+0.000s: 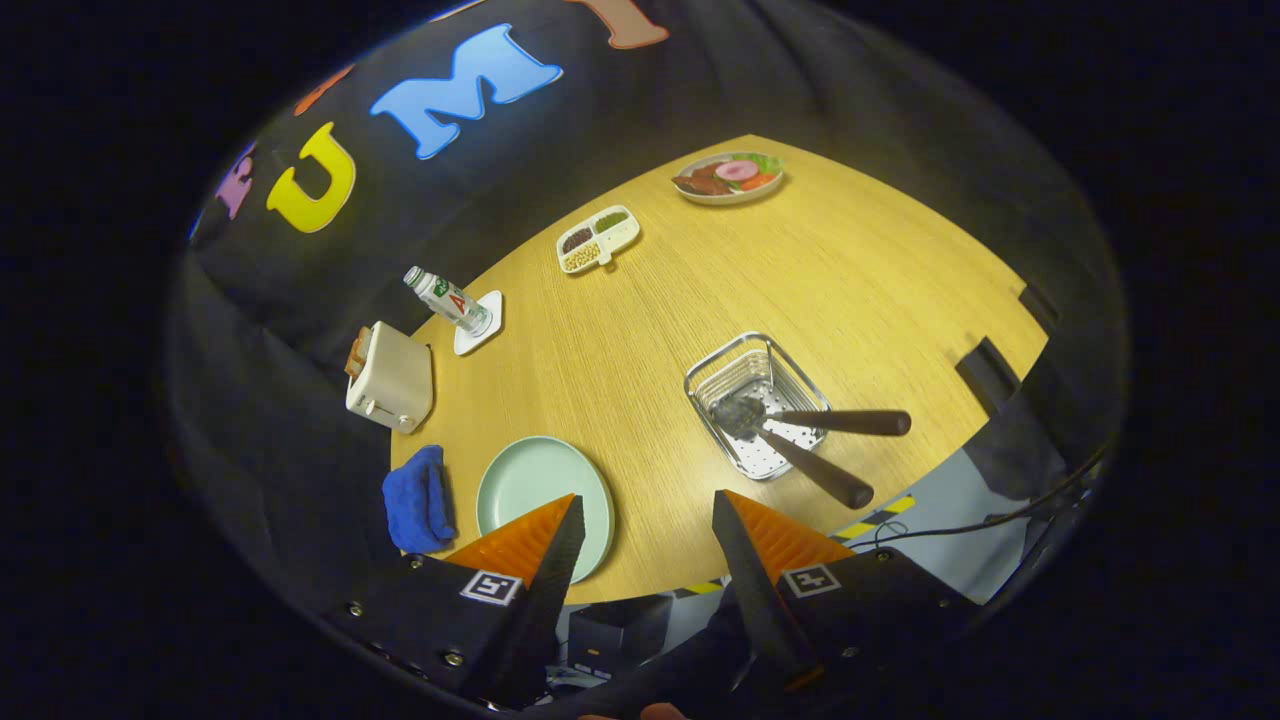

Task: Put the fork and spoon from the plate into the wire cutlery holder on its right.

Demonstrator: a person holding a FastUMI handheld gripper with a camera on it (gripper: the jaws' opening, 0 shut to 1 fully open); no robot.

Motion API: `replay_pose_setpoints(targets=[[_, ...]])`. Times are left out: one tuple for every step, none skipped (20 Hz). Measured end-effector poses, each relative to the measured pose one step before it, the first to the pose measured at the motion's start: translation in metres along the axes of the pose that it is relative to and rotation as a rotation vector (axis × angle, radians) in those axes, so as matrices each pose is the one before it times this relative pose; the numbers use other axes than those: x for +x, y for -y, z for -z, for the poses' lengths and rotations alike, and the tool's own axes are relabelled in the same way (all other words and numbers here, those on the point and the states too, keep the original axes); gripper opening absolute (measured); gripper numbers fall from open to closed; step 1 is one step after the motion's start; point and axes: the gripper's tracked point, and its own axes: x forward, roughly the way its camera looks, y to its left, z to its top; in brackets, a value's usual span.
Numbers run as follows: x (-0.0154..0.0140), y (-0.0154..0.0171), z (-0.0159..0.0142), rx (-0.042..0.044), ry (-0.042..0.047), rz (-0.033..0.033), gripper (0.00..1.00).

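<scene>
The wire cutlery holder (pixel 757 404) stands on the wooden table (pixel 850 290), beyond my right finger. A fork (pixel 800 462) and a spoon (pixel 830 420) lie in it, their dark handles sticking out over its near rim. The pale green plate (pixel 535 482) sits to the holder's left, bare, partly behind my left finger. My gripper (pixel 645 520) hangs high above the table's near edge, open, with nothing between its fingers.
Left of the plate lie a blue cloth (pixel 417 500) and a cream toaster (pixel 390 380). Farther back stand a bottle (pixel 447 298) on a white coaster, a divided dish of beans (pixel 597 239) and a plate of food (pixel 729 177). Cables run on the floor below the table's right side.
</scene>
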Motion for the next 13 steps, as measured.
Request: replay_pose_setpoints(targets=[[-0.00184, -0.00340, -0.00708, -0.02861, 0.03316, 0.00405, 0.80], [-0.00116, -0.00130, -0.00766, -0.02787, 0.03792, 0.00697, 0.80], [-0.00256, -0.00032, -0.01051, -0.02977, 0.04616, 0.01103, 0.80], [-0.00293, 0.00097, -0.01137, -0.03334, 0.05550, 0.01367, 0.80], [-0.00344, 0.00037, -0.01451, -0.03638, 0.06963, 0.00941, 0.80], [-0.00286, 0.00074, -0.01430, -0.03412, 0.07319, 0.01237, 0.80], [-0.00250, 0.00026, -0.01457, -0.03039, 0.07172, 0.01034, 0.80], [-0.00216, -0.00115, -0.01338, -0.02393, 0.07404, 0.00629, 0.80], [-0.00311, -0.00138, -0.01494, -0.02038, 0.07627, 0.00386, 0.80], [-0.00284, 0.00115, -0.01368, -0.02365, 0.08003, 0.00684, 0.79], [-0.00218, 0.00237, -0.01521, -0.02707, 0.07874, 0.01342, 0.80], [-0.00262, 0.00333, -0.01354, -0.03070, 0.07696, 0.01633, 0.79], [-0.00208, 0.00304, -0.01305, -0.03105, 0.06914, 0.01728, 0.79]])
